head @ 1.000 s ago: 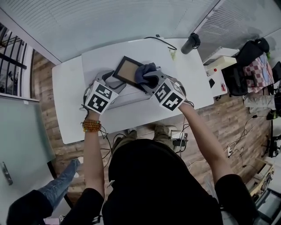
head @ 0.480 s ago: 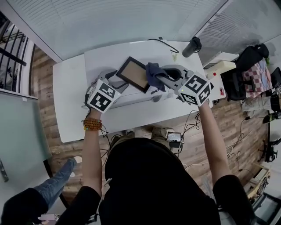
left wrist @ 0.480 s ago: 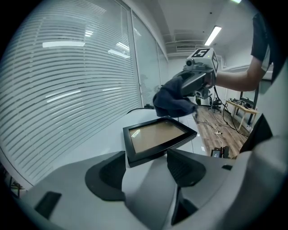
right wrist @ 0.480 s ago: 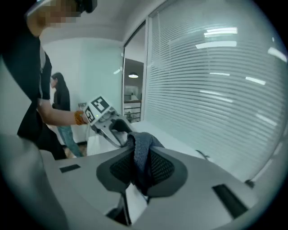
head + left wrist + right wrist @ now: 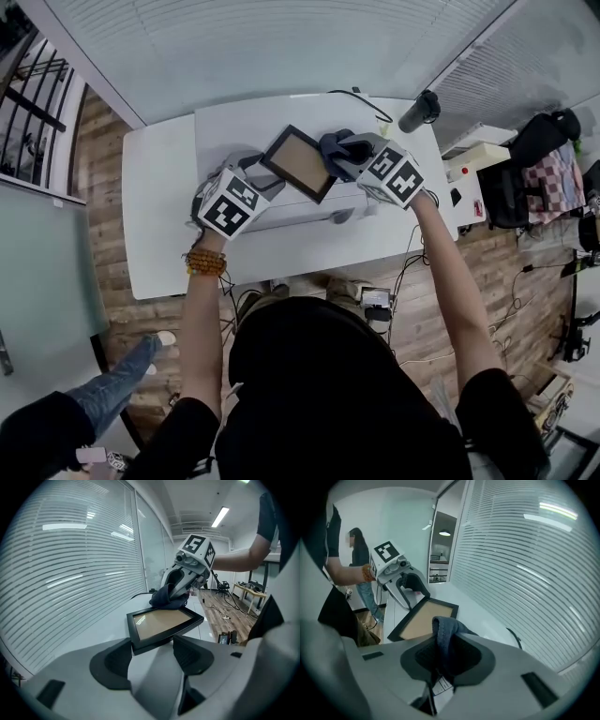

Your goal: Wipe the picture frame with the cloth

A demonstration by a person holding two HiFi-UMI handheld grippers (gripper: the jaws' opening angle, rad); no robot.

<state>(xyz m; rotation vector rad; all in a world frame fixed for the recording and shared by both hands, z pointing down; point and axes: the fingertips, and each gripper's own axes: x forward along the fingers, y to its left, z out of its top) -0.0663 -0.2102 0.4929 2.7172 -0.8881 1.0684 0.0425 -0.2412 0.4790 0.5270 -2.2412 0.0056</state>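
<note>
A black picture frame point(image 5: 300, 162) with a tan panel is held tilted above the white table point(image 5: 155, 225). My left gripper point(image 5: 265, 176) is shut on its near left corner; in the left gripper view the frame point(image 5: 161, 622) sits clamped between the two pads point(image 5: 110, 667). My right gripper point(image 5: 343, 150) is shut on a dark blue cloth point(image 5: 334, 146), which lies against the frame's right edge. In the right gripper view the cloth point(image 5: 444, 631) bunches up between the jaws, with the frame point(image 5: 423, 618) and the left gripper point(image 5: 408, 587) beyond it.
A long white box point(image 5: 309, 214) lies on the table under the frame. A black cylinder point(image 5: 419, 108) and a black cable point(image 5: 356, 96) are at the table's far right corner. Slatted blinds point(image 5: 281, 47) run behind the table. A person in jeans point(image 5: 103, 408) stands at lower left.
My right hand has swung out to the frame's right side, keeping the cloth at the frame's right edge. The left gripper and the frame have stayed put.
</note>
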